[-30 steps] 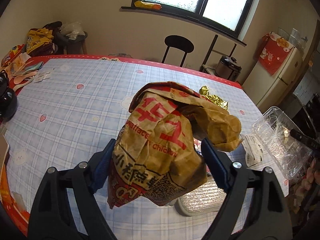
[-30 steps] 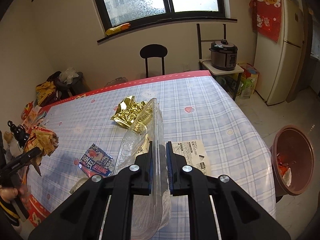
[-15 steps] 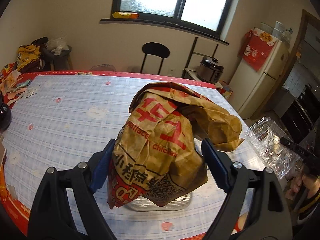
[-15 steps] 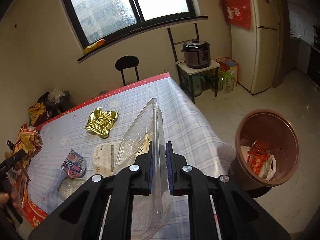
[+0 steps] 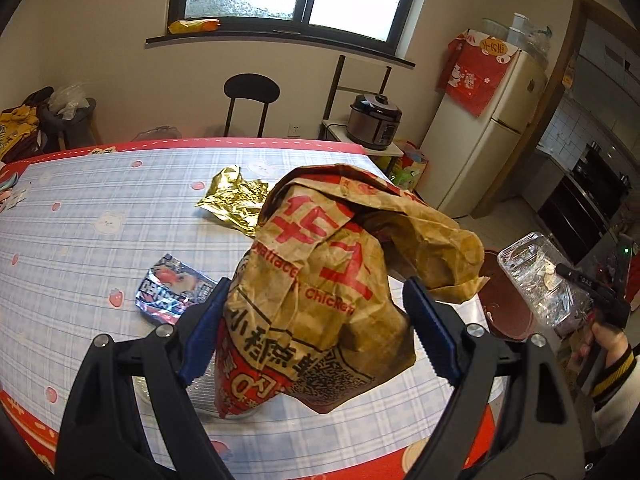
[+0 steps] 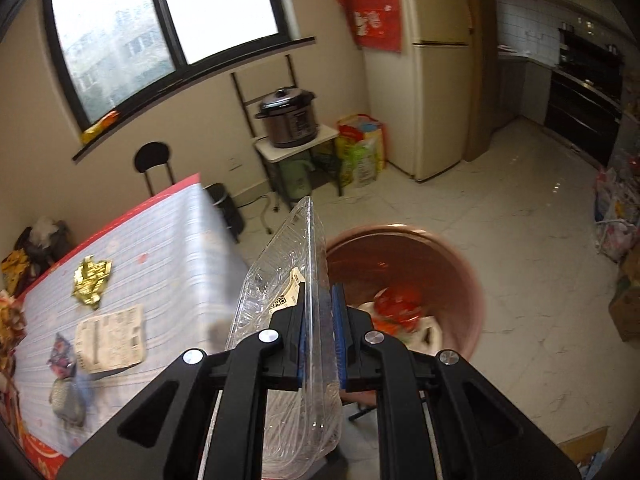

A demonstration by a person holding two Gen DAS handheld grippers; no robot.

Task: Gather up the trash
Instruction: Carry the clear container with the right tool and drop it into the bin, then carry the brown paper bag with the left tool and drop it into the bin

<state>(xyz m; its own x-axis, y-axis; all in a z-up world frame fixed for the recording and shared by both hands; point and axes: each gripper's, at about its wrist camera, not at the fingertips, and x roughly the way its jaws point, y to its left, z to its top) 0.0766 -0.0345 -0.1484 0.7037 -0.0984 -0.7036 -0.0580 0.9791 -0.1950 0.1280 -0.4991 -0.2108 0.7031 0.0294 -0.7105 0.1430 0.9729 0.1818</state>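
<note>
My left gripper (image 5: 316,320) is shut on a crumpled brown paper food bag (image 5: 344,280) with red print, held above the table's near edge. My right gripper (image 6: 319,312) is shut on a clear plastic clamshell container (image 6: 288,280), held just left of and above the brown-red trash bin (image 6: 440,264) on the floor, which holds red and white trash. The container (image 5: 540,280) and bin (image 5: 504,304) also show at the right of the left wrist view. On the table lie a gold foil wrapper (image 5: 236,200), a blue snack packet (image 5: 172,288) and a printed paper label (image 6: 110,336).
The table (image 5: 80,216) has a blue plaid cloth with a red border. A silver foil tray (image 6: 66,400) lies near its front edge. A black chair (image 5: 250,100), a stand with a rice cooker (image 6: 286,120), a fridge (image 6: 424,80) and bags on the floor surround it.
My right gripper has swung right, off the table, carrying the clamshell over toward the bin. My left gripper has moved right along the table with the bag still held.
</note>
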